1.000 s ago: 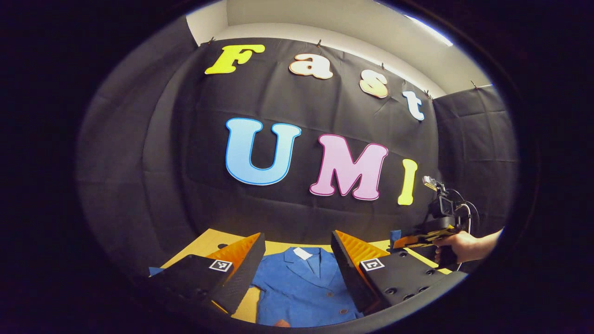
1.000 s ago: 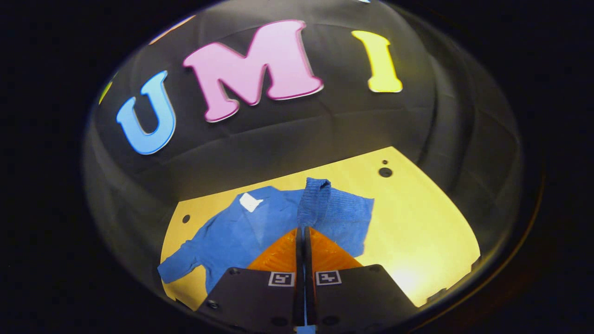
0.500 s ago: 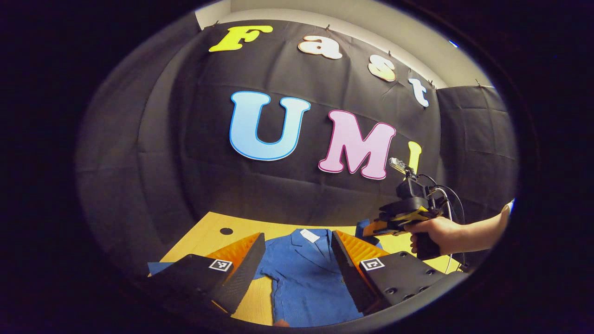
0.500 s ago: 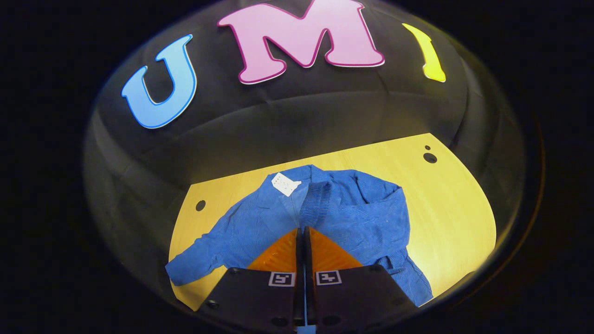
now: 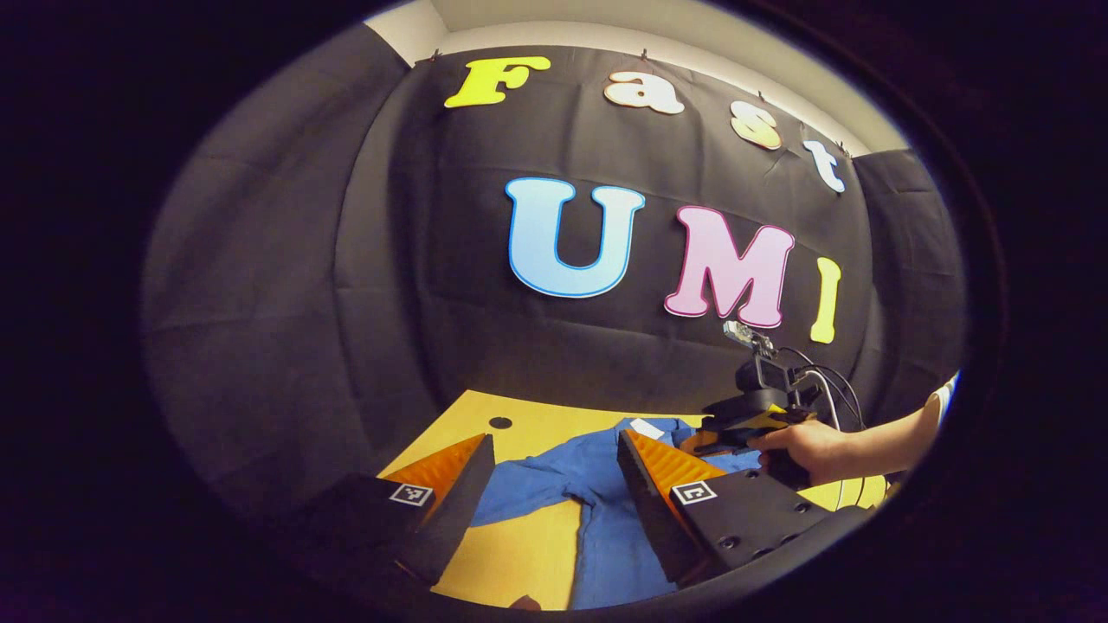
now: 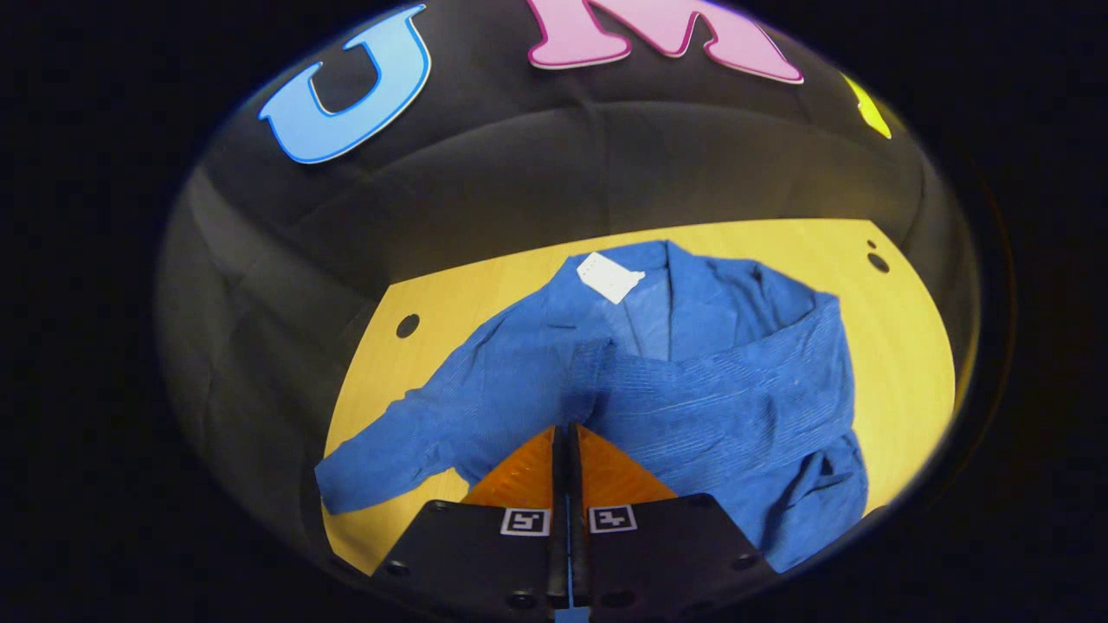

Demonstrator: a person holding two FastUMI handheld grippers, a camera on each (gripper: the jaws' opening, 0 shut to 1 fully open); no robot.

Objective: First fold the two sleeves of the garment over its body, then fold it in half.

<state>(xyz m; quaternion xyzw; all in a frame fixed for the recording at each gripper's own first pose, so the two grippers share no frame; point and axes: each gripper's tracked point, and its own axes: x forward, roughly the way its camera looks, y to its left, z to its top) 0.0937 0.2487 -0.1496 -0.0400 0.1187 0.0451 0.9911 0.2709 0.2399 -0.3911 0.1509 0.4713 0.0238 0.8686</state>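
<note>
The blue jacket (image 6: 692,381) is spread on the yellow table (image 6: 900,346). Its one sleeve (image 6: 389,450) is stretched out flat. The other sleeve (image 6: 675,389) is laid across the body and pinched by the right gripper (image 6: 567,428). The left gripper (image 5: 554,450) is held wide apart above the jacket. A hand (image 5: 801,446) is seen at the right.

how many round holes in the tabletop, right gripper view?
2 clear ones: one hole near the table's far-left corner, left of the blue jacket; one hole at the far-right corner, with a tiny dot beside it. The jacket may hide others.
</note>
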